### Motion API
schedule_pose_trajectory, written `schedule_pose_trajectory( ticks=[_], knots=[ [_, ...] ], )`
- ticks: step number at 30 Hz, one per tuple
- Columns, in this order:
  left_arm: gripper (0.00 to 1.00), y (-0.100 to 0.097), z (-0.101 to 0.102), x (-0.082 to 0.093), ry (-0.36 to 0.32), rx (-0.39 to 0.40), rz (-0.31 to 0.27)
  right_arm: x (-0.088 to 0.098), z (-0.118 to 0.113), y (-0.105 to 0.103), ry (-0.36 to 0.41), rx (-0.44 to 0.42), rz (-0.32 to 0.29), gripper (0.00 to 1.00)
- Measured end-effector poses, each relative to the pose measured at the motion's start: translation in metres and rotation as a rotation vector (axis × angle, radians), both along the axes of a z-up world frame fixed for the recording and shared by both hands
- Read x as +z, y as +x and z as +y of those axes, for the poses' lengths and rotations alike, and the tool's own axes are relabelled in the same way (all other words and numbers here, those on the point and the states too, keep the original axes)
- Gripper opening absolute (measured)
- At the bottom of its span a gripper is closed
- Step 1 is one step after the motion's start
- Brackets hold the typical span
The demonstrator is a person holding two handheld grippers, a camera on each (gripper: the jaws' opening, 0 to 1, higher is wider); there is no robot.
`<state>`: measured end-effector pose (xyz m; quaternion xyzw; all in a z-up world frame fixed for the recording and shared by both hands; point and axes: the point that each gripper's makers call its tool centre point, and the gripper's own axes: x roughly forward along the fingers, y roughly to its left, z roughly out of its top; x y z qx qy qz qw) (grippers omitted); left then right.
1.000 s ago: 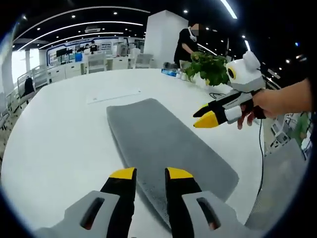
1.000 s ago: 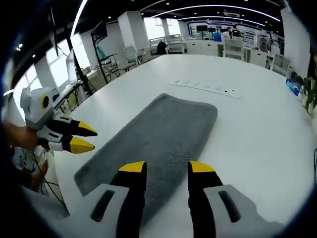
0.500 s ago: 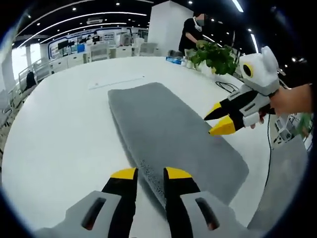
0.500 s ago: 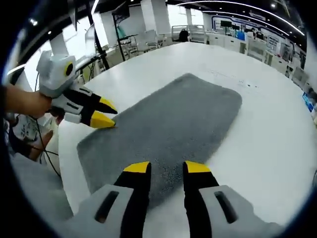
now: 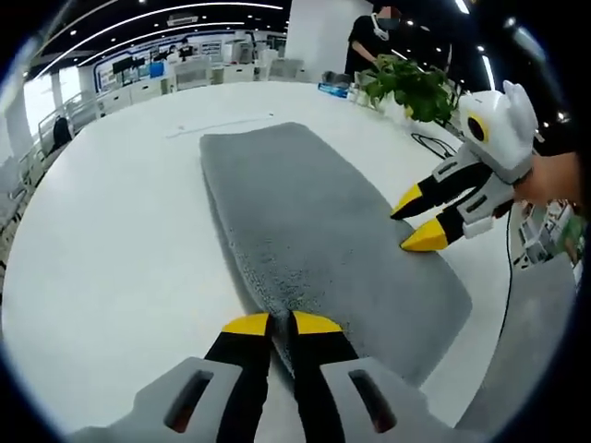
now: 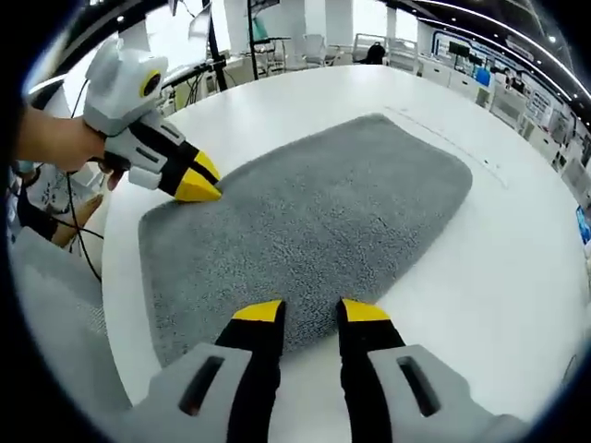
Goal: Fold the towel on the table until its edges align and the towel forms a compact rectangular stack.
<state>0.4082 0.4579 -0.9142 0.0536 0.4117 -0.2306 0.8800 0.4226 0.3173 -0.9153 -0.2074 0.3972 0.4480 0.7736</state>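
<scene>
A grey towel (image 5: pixel 305 212) lies flat and long on the white table (image 5: pixel 102 231). My left gripper (image 5: pixel 280 325) has its jaws pinched nearly together on the towel's near long edge. In the right gripper view the left gripper (image 6: pixel 196 181) bites the towel (image 6: pixel 314 221) at its left edge, held by a hand. My right gripper (image 6: pixel 310 312) is open, its fingertips straddling the towel's near edge. In the left gripper view the right gripper (image 5: pixel 417 221) has one fingertip low at the towel's right edge and the other above the cloth.
A potted plant (image 5: pixel 411 88), a blue box (image 5: pixel 334 89) and a standing person (image 5: pixel 369 37) are at the table's far side. A thin white strip (image 5: pixel 222 126) lies beyond the towel. A cable (image 6: pixel 78 249) hangs off the table edge (image 6: pixel 111 277).
Both grippers have come down to the towel's opposite long edges. The left gripper's jaws have narrowed onto the cloth; the right gripper's jaws stay apart.
</scene>
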Motion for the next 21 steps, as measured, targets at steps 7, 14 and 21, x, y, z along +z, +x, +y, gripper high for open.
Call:
schedule_pose_trajectory(
  ticks=[7,14,21],
  knots=[
    [0.07,-0.005,-0.02,0.0,-0.035,0.01,0.01,0.0,-0.018,-0.006,-0.012,0.019,-0.031,0.22],
    [0.07,-0.01,-0.05,0.001,-0.042,-0.007,0.007,0.001,-0.046,-0.01,-0.034,0.014,-0.029,0.22],
    [0.07,-0.014,-0.082,0.002,-0.043,-0.035,0.009,0.002,-0.078,-0.016,-0.038,-0.006,-0.032,0.22]
  ],
)
